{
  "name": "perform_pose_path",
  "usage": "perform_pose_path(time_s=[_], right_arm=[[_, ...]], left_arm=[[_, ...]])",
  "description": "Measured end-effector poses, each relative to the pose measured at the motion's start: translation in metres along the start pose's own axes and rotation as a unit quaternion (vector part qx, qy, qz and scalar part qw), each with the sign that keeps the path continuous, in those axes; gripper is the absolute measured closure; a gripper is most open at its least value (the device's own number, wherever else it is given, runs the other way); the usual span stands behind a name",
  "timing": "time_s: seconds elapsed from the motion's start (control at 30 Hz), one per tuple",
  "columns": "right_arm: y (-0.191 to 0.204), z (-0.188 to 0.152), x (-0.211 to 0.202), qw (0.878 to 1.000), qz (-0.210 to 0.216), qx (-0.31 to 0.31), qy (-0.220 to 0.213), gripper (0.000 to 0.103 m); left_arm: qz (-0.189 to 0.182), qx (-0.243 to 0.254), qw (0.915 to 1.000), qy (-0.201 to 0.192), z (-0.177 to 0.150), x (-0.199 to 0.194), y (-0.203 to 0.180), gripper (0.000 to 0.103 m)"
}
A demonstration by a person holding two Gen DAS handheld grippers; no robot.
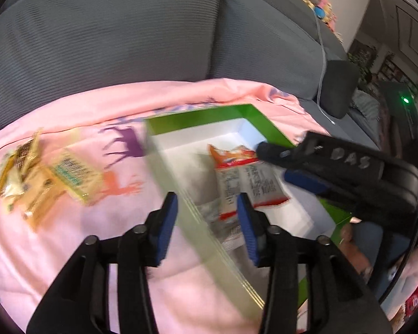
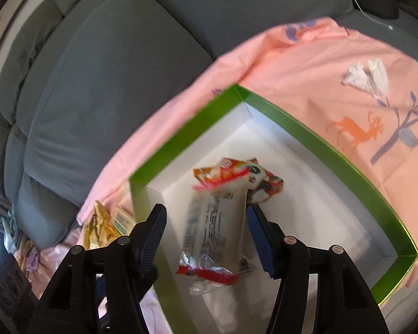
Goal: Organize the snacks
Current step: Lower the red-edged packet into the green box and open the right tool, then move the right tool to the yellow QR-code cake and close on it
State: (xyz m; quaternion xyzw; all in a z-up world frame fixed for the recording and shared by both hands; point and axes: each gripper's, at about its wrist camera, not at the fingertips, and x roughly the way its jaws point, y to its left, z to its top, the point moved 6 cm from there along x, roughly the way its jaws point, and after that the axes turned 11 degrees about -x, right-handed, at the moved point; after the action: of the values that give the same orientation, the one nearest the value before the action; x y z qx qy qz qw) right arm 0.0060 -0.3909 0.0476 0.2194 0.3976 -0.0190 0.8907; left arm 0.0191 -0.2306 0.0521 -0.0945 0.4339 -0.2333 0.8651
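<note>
The heap of gold-and-yellow foil snack packets (image 1: 39, 178) lies far left of the green-rimmed white cardboard box (image 1: 197, 115), nearer the spread, empty left tool (image 1: 207, 222); the right tool (image 2: 206, 239) gapes over the white red-ended wrapper (image 2: 211, 228).

White red-ended snack packet (image 2: 214, 222) lies in the green-walled box (image 2: 306, 136); gold packets (image 1: 33, 178) lie outside.

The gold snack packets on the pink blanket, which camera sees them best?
The left wrist view. There the gold snack packets lie in a loose pile on the pink blanket, left of the green box, though a bit blurred. The right wrist view shows only a few of them, partly hidden behind the box's corner and the tongs.
</note>
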Motion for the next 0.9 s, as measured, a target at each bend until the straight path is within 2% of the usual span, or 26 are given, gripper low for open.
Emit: perform_pose_path(time_s=[0.07, 0.13, 0.3, 0.4, 0.57, 0.67, 0.73, 0.83, 0.9], right_arm=[[0.007, 0.002, -0.006, 1.000, -0.004, -0.010, -0.018, 0.032], [0.015, 0.004, -0.008, 0.999, 0.000, -0.021, -0.028, 0.030], [0.042, 0.003, -0.008, 0.998, 0.014, -0.058, -0.038, 0.023], [0.070, -0.001, -0.005, 0.995, 0.022, -0.095, -0.037, 0.021], [0.121, -0.016, 0.010, 0.986, 0.042, -0.164, -0.014, 0.019], [0.152, -0.030, 0.034, 0.978, 0.046, -0.202, 0.019, 0.019], [0.170, -0.041, 0.049, 0.973, 0.061, -0.220, 0.046, 0.019], [0.204, -0.057, 0.073, 0.958, 0.070, -0.264, 0.084, 0.019], [0.229, -0.070, 0.092, 0.939, 0.055, -0.322, 0.112, 0.019]], left_arm=[[0.007, -0.011, 0.9998, -0.013, 0.002, -0.013, 0.014, 0.045], [0.020, -0.023, 0.9992, -0.026, 0.003, -0.026, 0.031, 0.031], [0.084, -0.053, 0.9938, -0.050, 0.004, -0.062, 0.092, 0.018], [0.111, -0.085, 0.9893, -0.041, 0.006, -0.076, 0.133, 0.017], [0.154, -0.142, 0.9764, -0.052, -0.005, -0.087, 0.205, 0.017], [0.156, -0.181, 0.9710, -0.013, -0.020, -0.076, 0.232, 0.017], [0.155, -0.195, 0.9684, -0.004, -0.020, -0.073, 0.239, 0.017], [0.154, -0.209, 0.9656, 0.012, -0.021, -0.069, 0.248, 0.017], [0.163, -0.211, 0.9633, 0.028, -0.023, -0.067, 0.257, 0.017]])
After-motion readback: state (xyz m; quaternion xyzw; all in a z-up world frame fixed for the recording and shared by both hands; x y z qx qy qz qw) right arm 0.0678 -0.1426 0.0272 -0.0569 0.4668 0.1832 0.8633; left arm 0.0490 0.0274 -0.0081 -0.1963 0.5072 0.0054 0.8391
